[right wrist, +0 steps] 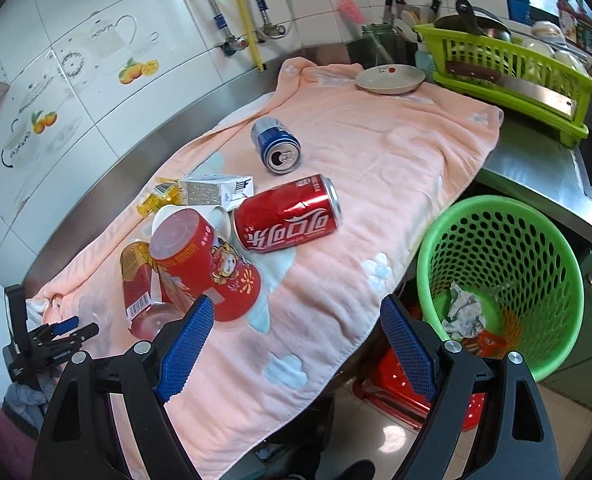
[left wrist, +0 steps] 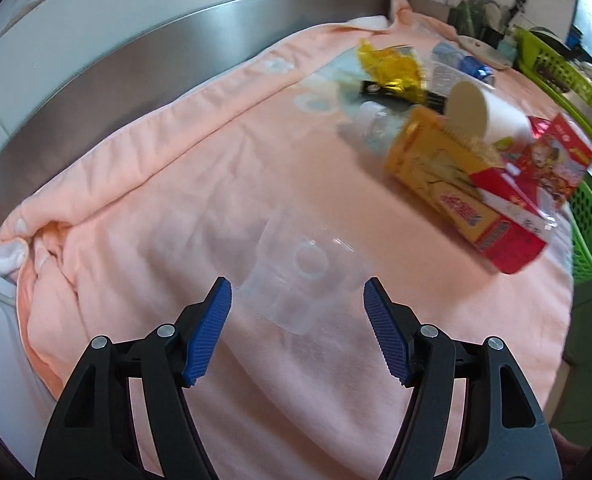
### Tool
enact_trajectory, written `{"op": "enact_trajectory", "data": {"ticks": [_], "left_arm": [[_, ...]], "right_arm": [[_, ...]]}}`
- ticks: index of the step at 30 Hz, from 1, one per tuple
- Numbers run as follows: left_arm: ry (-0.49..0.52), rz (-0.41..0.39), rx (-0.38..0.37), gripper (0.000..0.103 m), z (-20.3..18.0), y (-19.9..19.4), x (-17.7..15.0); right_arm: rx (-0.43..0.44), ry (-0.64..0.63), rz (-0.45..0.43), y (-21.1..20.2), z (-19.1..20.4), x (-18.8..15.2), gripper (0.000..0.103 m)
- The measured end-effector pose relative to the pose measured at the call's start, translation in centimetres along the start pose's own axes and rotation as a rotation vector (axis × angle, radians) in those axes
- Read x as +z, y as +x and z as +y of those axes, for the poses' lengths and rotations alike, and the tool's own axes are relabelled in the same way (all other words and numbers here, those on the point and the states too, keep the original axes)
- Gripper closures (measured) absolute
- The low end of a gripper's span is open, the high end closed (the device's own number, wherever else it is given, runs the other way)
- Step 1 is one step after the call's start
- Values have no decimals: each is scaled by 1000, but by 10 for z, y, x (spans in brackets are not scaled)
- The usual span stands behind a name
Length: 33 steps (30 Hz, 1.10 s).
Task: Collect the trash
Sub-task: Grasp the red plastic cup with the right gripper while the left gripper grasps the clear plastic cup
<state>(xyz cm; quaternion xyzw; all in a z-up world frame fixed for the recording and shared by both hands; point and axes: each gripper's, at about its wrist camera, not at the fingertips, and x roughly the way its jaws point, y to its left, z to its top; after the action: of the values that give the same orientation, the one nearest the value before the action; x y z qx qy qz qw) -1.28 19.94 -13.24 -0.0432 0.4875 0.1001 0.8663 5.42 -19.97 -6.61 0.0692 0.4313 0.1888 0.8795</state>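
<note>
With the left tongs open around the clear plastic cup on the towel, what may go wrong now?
1. The clear cup is thin, so the left tongs might crush it or let it slip out.
2. The pink towel is wrinkled and loose, so the tongs may catch the cloth too.
3. The green basket stands below the counter edge, so a bad drop could miss it.

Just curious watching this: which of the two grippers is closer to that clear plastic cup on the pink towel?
Left. The left gripper has the clear cup between its open fingers. The right gripper is over the towel's edge by the red cup.
</note>
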Motion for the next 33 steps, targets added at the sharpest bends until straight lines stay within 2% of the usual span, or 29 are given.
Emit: {"op": "enact_trajectory", "data": {"ticks": [6, 13, 14, 18, 33], "left_arm": [[77, -16, 4, 35, -7, 2, 1], [92, -26, -13, 35, -10, 5, 6], [94, -29, -16, 39, -10, 5, 6], [94, -42, -29, 41, -11, 4, 7], [-10, -76, -96, 45, -9, -11, 17]], "right_arm": [[18, -45, -8, 2, 15, 18, 21], [60, -119, -28, 7, 41, 46, 21], [66, -127, -28, 8, 44, 49, 21], [80, -156, -37, 11, 56, 59, 21], [88, -241, 31, 54, 79, 35, 21]]}}
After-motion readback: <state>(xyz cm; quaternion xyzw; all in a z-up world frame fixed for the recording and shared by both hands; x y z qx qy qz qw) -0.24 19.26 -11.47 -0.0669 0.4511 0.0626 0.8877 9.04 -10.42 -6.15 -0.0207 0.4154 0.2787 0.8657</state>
